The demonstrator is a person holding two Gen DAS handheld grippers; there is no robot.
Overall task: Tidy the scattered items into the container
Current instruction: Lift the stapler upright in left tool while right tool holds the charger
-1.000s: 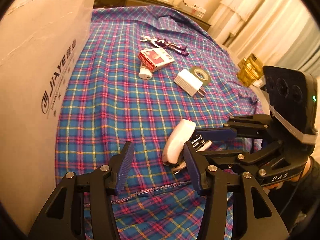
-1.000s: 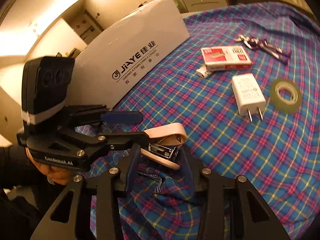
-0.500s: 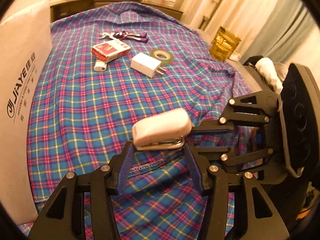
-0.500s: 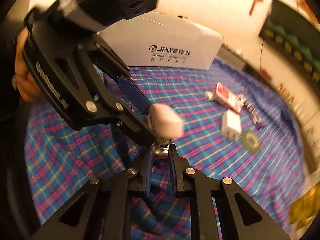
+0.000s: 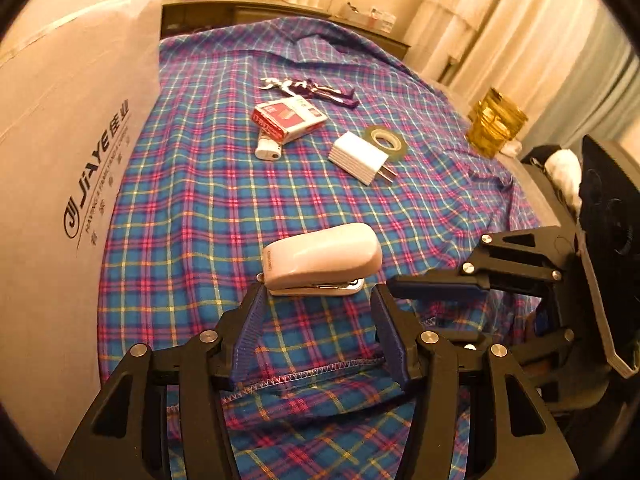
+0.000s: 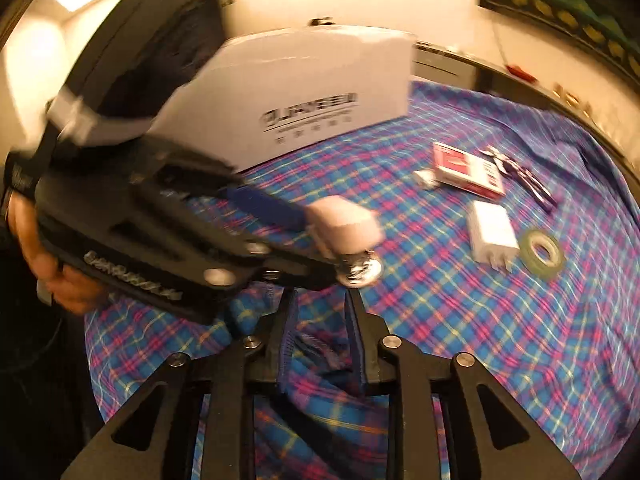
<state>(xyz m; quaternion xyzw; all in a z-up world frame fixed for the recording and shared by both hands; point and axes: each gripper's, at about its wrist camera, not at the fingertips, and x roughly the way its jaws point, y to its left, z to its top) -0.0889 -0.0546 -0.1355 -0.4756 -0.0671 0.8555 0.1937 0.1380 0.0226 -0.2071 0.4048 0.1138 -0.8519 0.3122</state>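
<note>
The left gripper [image 5: 318, 304] holds the stapler [image 5: 322, 258] lengthwise near the cloth's [image 5: 224, 184] hemmed edge, jaws widening; the right gripper [image 6: 320, 334] is opening, empty.

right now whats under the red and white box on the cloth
A small white object pokes out from beneath the near end of the red and white box, on the plaid cloth. Its poking end shows a dark opening; the rest is covered, so I cannot identify it.
</note>
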